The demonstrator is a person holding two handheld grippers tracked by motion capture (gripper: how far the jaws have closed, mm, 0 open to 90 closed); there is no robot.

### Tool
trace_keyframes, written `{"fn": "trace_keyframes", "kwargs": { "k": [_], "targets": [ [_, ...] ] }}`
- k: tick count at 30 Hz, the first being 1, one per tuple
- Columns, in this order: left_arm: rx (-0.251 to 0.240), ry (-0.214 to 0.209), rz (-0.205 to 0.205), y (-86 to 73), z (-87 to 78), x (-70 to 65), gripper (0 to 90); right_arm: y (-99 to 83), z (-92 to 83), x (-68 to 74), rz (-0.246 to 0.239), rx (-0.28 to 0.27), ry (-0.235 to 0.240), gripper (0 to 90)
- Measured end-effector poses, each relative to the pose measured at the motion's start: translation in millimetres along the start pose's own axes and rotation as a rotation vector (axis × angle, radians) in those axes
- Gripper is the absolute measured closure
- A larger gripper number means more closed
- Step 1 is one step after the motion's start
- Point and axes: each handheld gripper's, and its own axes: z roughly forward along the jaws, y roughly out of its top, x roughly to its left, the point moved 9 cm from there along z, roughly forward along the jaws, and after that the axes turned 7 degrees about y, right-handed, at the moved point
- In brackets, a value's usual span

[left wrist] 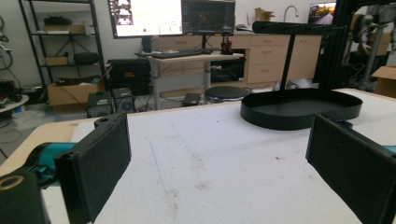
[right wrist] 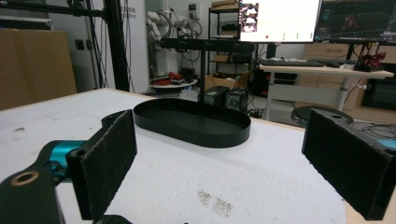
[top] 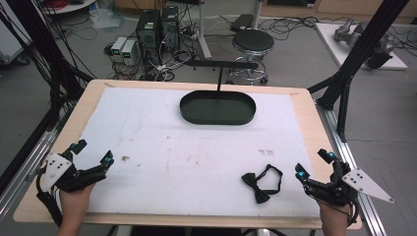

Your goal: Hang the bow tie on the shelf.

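Left gripper [top: 93,153] and right gripper [top: 312,163] gape wide, empty; bow tie [top: 262,182] near the right.

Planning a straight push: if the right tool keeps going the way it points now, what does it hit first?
Likely the black oval tray: it lies ahead between the open jaws of the right tool, with bare white mat before it. Depth is uncertain.

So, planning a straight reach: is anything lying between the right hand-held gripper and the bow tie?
No. In the high view, just bare white mat separates the right hand-held gripper from the black bow tie to its left.
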Motion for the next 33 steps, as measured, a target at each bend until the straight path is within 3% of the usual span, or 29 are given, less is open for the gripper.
{"fn": "trace_keyframes", "kwargs": {
  "k": [9, 14, 18, 20, 22, 24, 27, 31, 33],
  "targets": [
    [-0.003, -0.009, 0.004, 0.9, 0.4, -1.0, 7.1, 3.4, -1.1, 0.5, 0.003, -0.005, 0.007, 9.3],
    [0.001, -0.015, 0.005, 0.2, 1.1, -2.8, 7.1, 3.1, 0.0, 2.7, -0.005, 0.031, 0.013, 9.3],
    [0.002, -0.016, 0.009, 0.4, 0.9, -3.3, 7.1, 0.3, 3.2, 5.4, -0.027, 0.095, 0.006, 9.3],
    [0.0, -0.016, 0.009, 0.5, 0.9, -4.0, 7.1, -5.8, 8.3, 7.8, -0.025, 0.174, 0.005, 9.4],
    [0.001, -0.018, 0.01, 0.5, 1.0, -4.5, 7.1, -7.4, 9.9, 7.8, -0.022, 0.191, 0.003, 9.4],
    [0.006, -0.021, 0.013, -0.2, 1.2, -4.8, 7.1, -16.7, 16.0, 6.8, -0.011, 0.258, -0.013, 9.5],
    [0.007, -0.027, 0.011, -1.1, 2.0, -5.9, 7.1, -23.5, 19.4, 4.0, 0.002, 0.282, -0.039, 18.5],
    [0.013, -0.023, 0.011, -2.3, 3.1, -5.8, 7.1, -31.6, 22.8, 3.8, 0.031, 0.313, -0.027, 18.5],
    [0.017, -0.023, 0.013, -3.2, 3.6, -5.9, 7.1, -39.8, 27.2, 5.1, 0.052, 0.353, -0.014, 18.5]
  ]
}}
